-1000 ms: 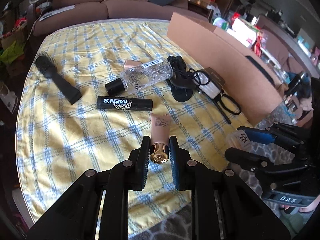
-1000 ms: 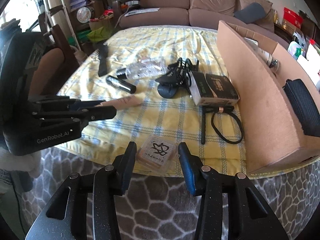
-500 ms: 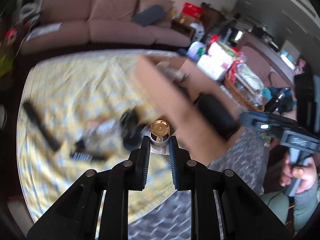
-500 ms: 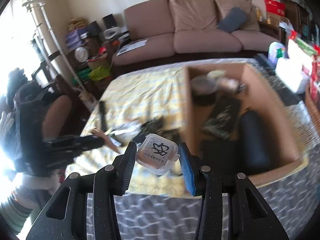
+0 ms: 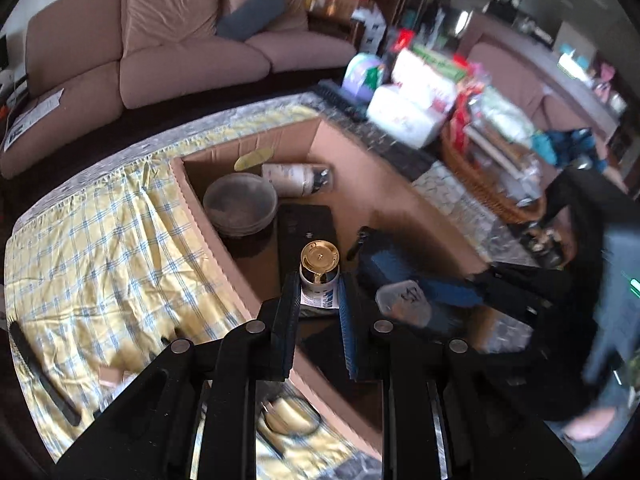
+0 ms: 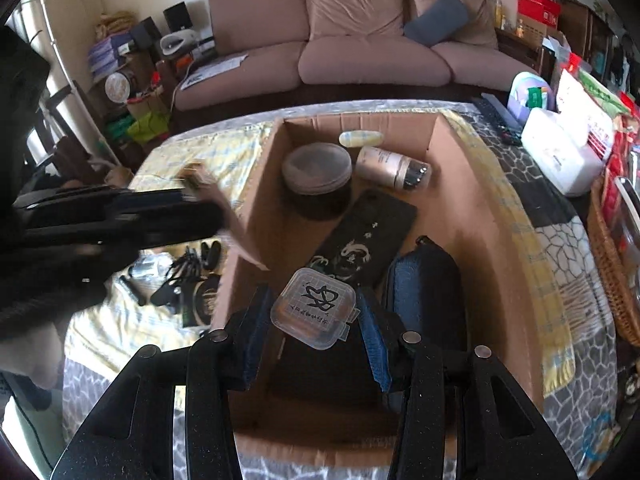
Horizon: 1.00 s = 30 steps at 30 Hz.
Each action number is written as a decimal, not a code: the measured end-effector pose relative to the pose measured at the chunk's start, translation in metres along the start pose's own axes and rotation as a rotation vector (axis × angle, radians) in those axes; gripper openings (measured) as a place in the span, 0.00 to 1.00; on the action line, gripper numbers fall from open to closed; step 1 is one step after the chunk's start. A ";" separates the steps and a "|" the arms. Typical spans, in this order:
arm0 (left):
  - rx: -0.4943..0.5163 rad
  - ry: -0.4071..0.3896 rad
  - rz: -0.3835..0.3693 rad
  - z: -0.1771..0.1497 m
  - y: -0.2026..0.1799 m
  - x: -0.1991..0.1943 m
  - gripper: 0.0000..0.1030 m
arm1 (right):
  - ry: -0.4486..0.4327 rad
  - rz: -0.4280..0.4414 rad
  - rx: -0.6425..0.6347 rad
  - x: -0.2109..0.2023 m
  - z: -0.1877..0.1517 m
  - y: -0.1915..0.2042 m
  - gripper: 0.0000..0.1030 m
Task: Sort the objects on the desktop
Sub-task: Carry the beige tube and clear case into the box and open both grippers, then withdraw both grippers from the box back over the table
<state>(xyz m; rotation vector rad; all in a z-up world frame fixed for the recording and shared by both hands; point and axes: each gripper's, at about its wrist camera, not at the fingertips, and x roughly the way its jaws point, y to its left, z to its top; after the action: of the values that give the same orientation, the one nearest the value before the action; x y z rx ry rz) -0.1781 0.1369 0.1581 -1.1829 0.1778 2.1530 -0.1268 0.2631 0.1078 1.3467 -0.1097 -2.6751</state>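
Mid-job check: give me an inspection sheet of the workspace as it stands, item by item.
Surface: yellow checked tablecloth on the table, with an open cardboard box on it.
Job's things: gold-capped tube and small clear plastic case, both held over the box.
Already in the box: round lidded tub, bottle lying on its side, flat black case, dark pouch.
Clutter: comb and other small items on the cloth, blurred.
Grippers: left gripper shut on the tube; right gripper shut on the plastic case.
Cables: black cords on the cloth.
Surroundings: brown sofa, wicker basket, packed shelves.
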 end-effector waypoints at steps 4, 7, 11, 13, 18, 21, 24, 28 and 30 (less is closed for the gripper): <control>0.008 0.054 0.065 0.008 0.004 0.038 0.17 | 0.016 0.003 -0.014 0.017 0.003 0.000 0.43; 0.015 0.068 0.106 0.008 0.006 0.054 0.18 | 0.024 0.005 -0.017 0.025 0.005 -0.004 0.43; -0.011 0.046 0.110 0.011 0.010 0.052 0.33 | 0.036 0.001 -0.009 0.034 0.007 -0.011 0.43; -0.010 0.032 0.104 0.013 0.010 0.046 0.34 | 0.039 0.000 -0.009 0.036 0.008 -0.013 0.43; -0.018 -0.001 0.082 0.011 0.010 0.023 0.37 | 0.050 -0.004 -0.010 0.039 0.008 -0.014 0.43; -0.038 -0.018 0.071 0.011 0.013 0.009 0.41 | 0.066 0.004 0.002 0.042 0.009 -0.015 0.43; -0.054 -0.036 0.054 0.006 0.016 -0.008 0.46 | 0.101 0.040 0.040 0.049 0.011 -0.017 0.43; -0.063 -0.057 0.053 -0.009 0.023 -0.029 0.54 | 0.144 0.062 0.069 0.059 0.012 -0.015 0.43; -0.071 -0.058 0.056 -0.017 0.028 -0.035 0.54 | 0.160 0.068 0.086 0.064 0.012 -0.013 0.43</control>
<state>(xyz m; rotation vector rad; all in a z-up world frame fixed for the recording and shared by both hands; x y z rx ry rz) -0.1703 0.0913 0.1703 -1.1655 0.1108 2.2565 -0.1750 0.2656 0.0621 1.5473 -0.2504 -2.5224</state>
